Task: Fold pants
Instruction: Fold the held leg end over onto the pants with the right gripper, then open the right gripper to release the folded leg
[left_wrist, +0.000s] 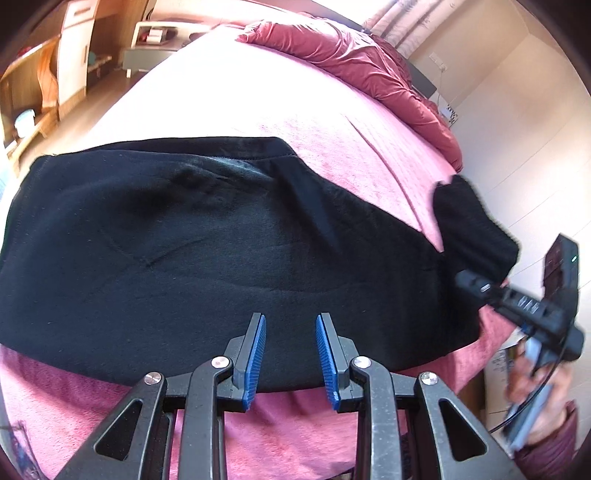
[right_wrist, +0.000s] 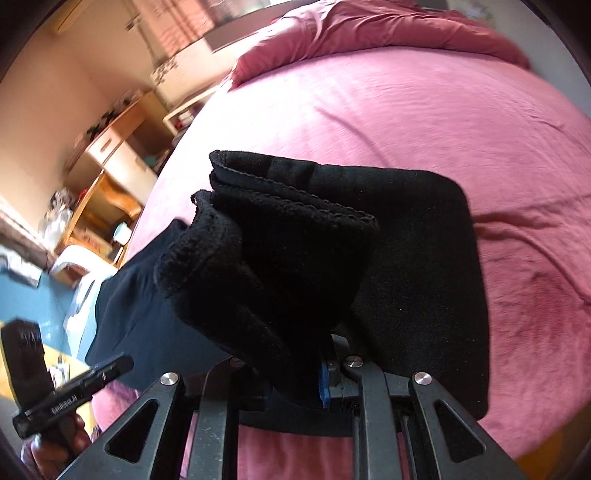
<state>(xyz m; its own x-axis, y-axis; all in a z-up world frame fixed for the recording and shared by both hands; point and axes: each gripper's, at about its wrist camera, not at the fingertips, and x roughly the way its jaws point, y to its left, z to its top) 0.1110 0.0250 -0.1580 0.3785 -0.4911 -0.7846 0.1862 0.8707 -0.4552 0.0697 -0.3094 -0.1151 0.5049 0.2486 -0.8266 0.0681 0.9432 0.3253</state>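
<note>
**Leg end lifted, fold across the bed under way**

The black pants (left_wrist: 207, 236) are lying spread on the pink bed sheet (left_wrist: 351, 122), near the bed's front edge, with the crumpled red duvet (left_wrist: 354, 62) well beyond them toward the head of the bed. One end of the garment is off the sheet: the right gripper (right_wrist: 295, 384) is pinching the hemmed cuffs (right_wrist: 288, 206), bunched in layers, jaws closed tight on the cloth with only a sliver of blue pad showing. From the left wrist view that raised end (left_wrist: 476, 236) is hanging at the garment's right, with pink sheet showing beneath it.

The left gripper (left_wrist: 290, 354) is hovering just over the pants' near edge, jaws parted wide, blue pads (left_wrist: 256, 354) holding nothing. Whether they are touching the fabric is hard to say.

Judgement: this is the lengthwise fold, the leg ends being carried over toward the waist. The next move probably calls for the left gripper to pin or grip the flat portion so it does not drag, while the right lays the cuffs squarely on top. The bunched cuffs may land uneven.
</note>
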